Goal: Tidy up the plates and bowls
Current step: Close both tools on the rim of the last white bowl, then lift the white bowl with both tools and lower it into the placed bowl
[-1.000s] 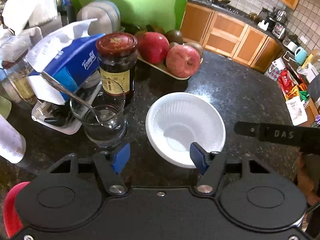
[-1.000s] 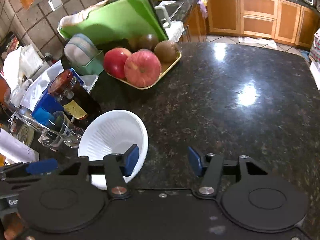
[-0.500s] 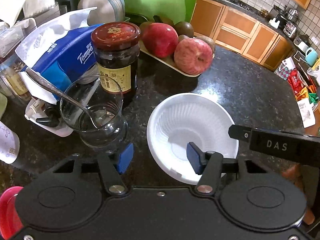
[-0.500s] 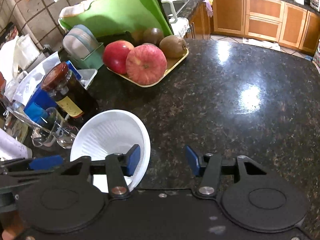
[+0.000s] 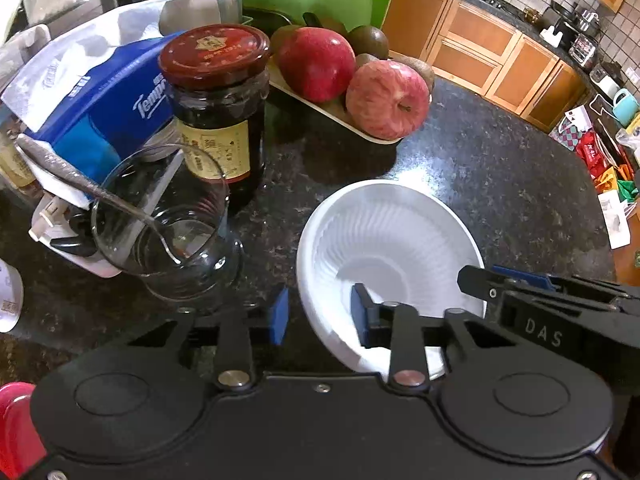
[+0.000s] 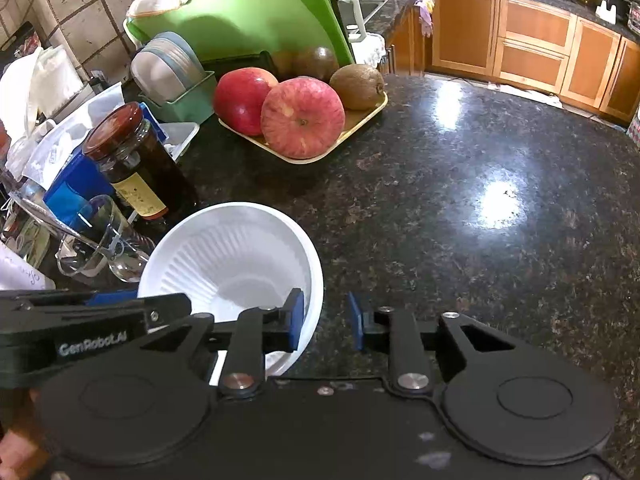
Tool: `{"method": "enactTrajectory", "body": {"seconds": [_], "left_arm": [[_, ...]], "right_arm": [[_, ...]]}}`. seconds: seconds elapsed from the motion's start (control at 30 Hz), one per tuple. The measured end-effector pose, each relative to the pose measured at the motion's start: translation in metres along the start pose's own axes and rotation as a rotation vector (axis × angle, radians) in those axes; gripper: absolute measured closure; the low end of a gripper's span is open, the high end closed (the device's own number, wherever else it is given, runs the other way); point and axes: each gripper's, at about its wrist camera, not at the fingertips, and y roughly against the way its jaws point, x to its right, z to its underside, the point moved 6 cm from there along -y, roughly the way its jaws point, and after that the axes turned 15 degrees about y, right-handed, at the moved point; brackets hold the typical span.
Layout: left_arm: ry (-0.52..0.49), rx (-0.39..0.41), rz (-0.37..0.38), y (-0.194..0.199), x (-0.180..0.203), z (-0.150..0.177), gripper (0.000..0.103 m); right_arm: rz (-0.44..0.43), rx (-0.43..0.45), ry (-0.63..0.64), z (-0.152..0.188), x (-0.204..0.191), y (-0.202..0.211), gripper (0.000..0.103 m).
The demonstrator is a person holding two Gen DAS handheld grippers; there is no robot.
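A white ribbed plastic bowl (image 5: 392, 240) sits on the dark granite counter, also in the right wrist view (image 6: 236, 256). My left gripper (image 5: 320, 314) is open and straddles the bowl's near left rim, one pad inside the bowl and one outside. My right gripper (image 6: 326, 322) is open and straddles the bowl's right rim the same way. Neither pad pair is closed on the rim. A stack of grey plates (image 6: 166, 68) stands on edge in a green rack at the back left.
A glass with a spoon (image 5: 168, 220) and a dark jar with a red lid (image 5: 218, 108) stand close left of the bowl. A blue tissue pack (image 5: 96, 112) lies behind them. A tray of apples and kiwis (image 6: 300, 116) sits behind the bowl, in front of a green cutting board (image 6: 256, 12).
Both grippers moved forward onto the bowl, so each now has one finger inside its rim. Both jaws have narrowed. The bowl has not visibly moved.
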Motion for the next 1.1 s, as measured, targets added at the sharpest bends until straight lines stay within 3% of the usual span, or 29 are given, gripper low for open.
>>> {"method": "enactTrajectory", "body": {"seconds": [0.17,0.3,1.1], "left_arm": [[-0.019,0.016,-0.009,-0.005,0.004,-0.003,0.071],[-0.022,-0.012,0.003,-0.009,0.006,-0.002,0.084],[-0.136,-0.112,0.051,0.016,0.014,0.044,0.084]], "right_arm": [[-0.004,-0.004,0.010,0.002,0.000,0.003,0.084],[-0.003,-0.013,0.009,0.006,0.002,0.006,0.086],[0.010,-0.057,0.023,0.053,-0.008,0.045,0.087]]}}
